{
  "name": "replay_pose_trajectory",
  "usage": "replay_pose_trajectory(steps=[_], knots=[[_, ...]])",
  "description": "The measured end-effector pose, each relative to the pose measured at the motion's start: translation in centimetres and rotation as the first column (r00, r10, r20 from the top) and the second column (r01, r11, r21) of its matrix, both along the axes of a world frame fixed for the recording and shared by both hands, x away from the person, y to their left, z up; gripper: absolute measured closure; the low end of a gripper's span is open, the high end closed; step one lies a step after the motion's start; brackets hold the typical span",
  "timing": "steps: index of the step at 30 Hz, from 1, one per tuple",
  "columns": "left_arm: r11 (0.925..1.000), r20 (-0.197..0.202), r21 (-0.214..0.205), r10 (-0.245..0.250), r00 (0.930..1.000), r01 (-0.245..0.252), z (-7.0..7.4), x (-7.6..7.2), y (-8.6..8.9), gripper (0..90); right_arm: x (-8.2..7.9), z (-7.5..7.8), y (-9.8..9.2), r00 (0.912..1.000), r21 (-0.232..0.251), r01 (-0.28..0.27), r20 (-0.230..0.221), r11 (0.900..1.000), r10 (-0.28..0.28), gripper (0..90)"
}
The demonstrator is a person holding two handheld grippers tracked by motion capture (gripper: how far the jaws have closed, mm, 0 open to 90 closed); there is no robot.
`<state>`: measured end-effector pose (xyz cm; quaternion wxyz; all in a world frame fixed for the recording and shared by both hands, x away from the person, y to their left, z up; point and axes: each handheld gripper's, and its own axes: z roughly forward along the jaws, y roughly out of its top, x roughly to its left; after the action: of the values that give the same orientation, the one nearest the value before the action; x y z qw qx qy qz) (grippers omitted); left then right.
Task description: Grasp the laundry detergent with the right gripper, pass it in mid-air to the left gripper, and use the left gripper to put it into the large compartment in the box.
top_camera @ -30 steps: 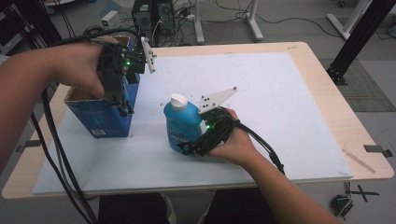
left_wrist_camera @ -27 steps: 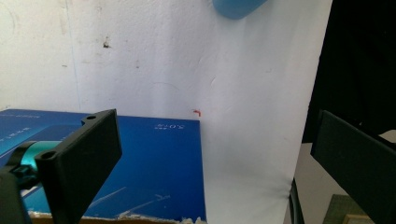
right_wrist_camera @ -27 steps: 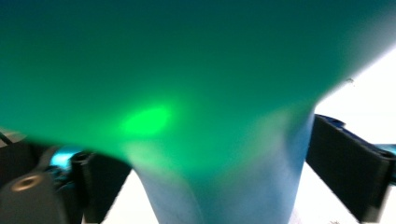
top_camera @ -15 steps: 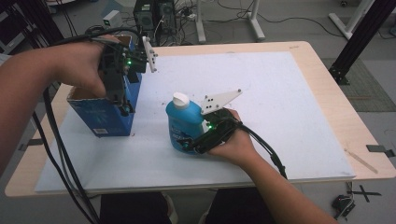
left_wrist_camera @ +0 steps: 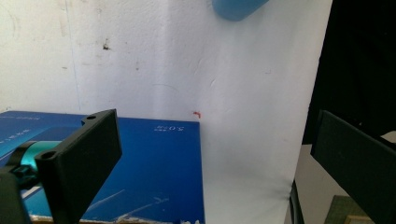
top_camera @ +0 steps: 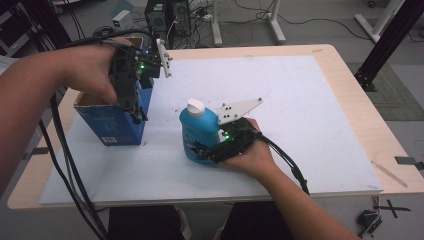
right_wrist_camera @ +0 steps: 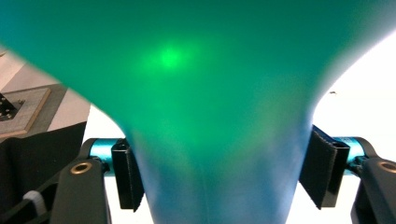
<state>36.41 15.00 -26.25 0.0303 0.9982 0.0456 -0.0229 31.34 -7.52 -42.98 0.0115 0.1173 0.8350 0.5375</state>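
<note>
While it stands upright on the white sheet (top_camera: pixel 310 125) near the middle of the desk (top_camera: pixel 345 65), we see a blue bottle (top_camera: pixel 196 131) with a white cap (top_camera: pixel 195 107), lying between the jaws of the right hand-held gripper (top_camera: pixel 202 150). From the gripper's own camera, the bottle (right_wrist_camera: pixel 205 116) looms close as a blur of green and blue, with one black pad touching its side and the other just beside it; the jaws have just been closing around it. A person's right hand (top_camera: pixel 252 155) holds this gripper low, from the near side. Off to the left, well apart, a blue cardboard box (top_camera: pixel 117 127) stands on the sheet, and the left hand-held gripper (top_camera: pixel 132 107) hangs at its open top, jaws spread wide with nothing between them.
</note>
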Motion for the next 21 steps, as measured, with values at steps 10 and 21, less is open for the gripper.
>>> replay_pose_trajectory(steps=[10, 21], knots=[[1.0000, 0.000, -0.002, -0.003, 1.0000, 0.003, -0.12, -0.04, -0.22, 1.7, -0.04, 0.01, 0.02, 0.9999, 0.017, -0.005, 0.015, 0.9998, 0.004, 35.5], [1.0000, -0.003, 0.004, -0.001, 1.0000, 0.001, -0.16, -0.02, -0.19, 1.7, -0.19, -0.17, 0.10, 0.9998, 0.020, 0.000, 0.019, 0.9998, 0.000, 38.1]])
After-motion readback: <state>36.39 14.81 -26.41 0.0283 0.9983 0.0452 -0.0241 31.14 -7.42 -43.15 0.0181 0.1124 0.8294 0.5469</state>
